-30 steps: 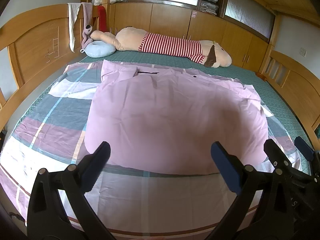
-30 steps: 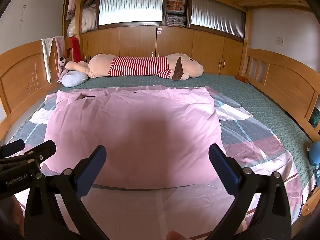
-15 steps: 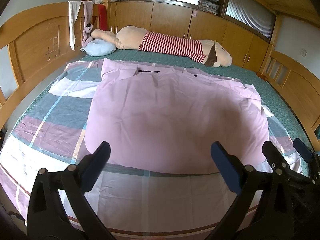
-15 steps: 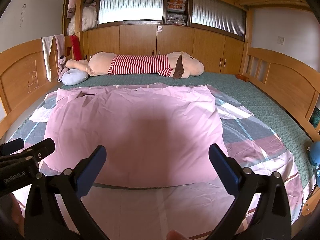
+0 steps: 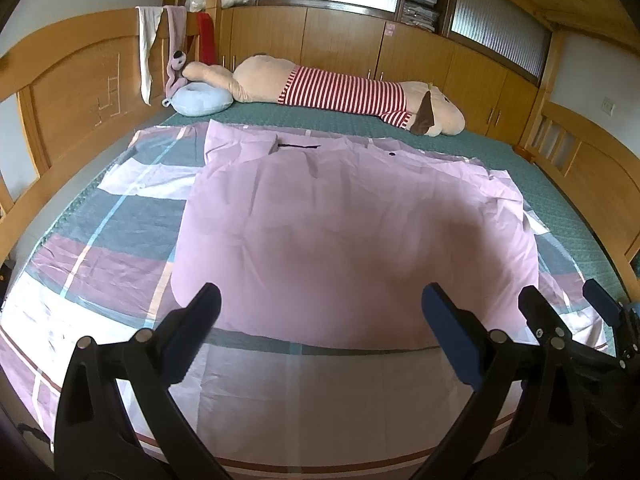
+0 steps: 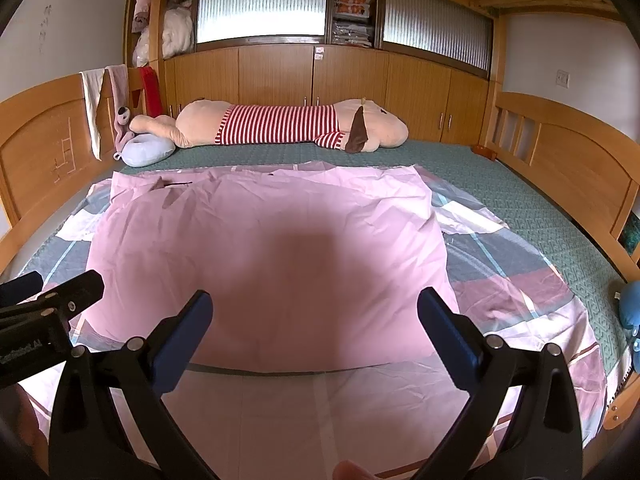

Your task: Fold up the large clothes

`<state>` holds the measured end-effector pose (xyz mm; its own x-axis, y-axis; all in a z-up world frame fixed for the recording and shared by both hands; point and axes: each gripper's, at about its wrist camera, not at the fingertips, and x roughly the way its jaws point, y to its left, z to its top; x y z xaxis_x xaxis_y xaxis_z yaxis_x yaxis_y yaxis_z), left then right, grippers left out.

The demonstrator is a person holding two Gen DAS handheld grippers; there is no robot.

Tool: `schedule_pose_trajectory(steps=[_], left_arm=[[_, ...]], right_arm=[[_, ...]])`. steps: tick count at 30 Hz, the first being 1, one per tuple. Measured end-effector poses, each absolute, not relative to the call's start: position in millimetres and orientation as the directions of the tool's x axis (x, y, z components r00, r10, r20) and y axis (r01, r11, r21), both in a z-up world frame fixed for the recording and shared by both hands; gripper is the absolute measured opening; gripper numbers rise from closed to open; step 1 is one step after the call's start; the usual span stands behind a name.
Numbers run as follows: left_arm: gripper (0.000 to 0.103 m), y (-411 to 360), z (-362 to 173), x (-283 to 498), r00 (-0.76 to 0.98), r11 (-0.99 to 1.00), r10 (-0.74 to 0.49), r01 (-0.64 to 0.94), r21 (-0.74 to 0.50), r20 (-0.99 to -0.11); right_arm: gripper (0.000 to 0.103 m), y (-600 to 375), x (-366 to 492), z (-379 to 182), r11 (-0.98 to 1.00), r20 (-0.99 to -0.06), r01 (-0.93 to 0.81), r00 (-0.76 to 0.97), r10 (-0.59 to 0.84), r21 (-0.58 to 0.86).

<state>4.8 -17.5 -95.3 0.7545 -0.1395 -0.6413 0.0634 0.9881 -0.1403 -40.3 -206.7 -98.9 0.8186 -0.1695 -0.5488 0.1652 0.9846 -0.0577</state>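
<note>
A large pale pink cloth (image 5: 352, 232) lies spread flat on the bed, over a plaid sheet (image 5: 112, 248); it also shows in the right wrist view (image 6: 272, 256). My left gripper (image 5: 320, 328) is open and empty, held above the cloth's near edge. My right gripper (image 6: 316, 328) is open and empty too, over the same near edge, to the right of the left one. Each gripper shows at the side of the other's view.
A long striped plush toy (image 6: 288, 124) and a blue cushion (image 6: 146, 152) lie at the far end of the bed. Wooden bed rails (image 6: 560, 152) stand left and right, with cabinets behind. A blue toy (image 6: 632, 308) sits at the right edge.
Both grippers have drawn back slightly and stay open; the cloth lies as before.
</note>
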Motion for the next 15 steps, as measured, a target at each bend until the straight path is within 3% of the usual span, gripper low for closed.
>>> schedule_pose_trajectory(steps=[15], left_arm=[[0.101,-12.7,-100.2,11.5,0.725,0.98,-0.178,0.07,-0.186,-0.665]], right_arm=[[0.102,-206.0,-38.7,-103.2,0.986,-0.553,0.153,0.817,-0.164,-0.066]])
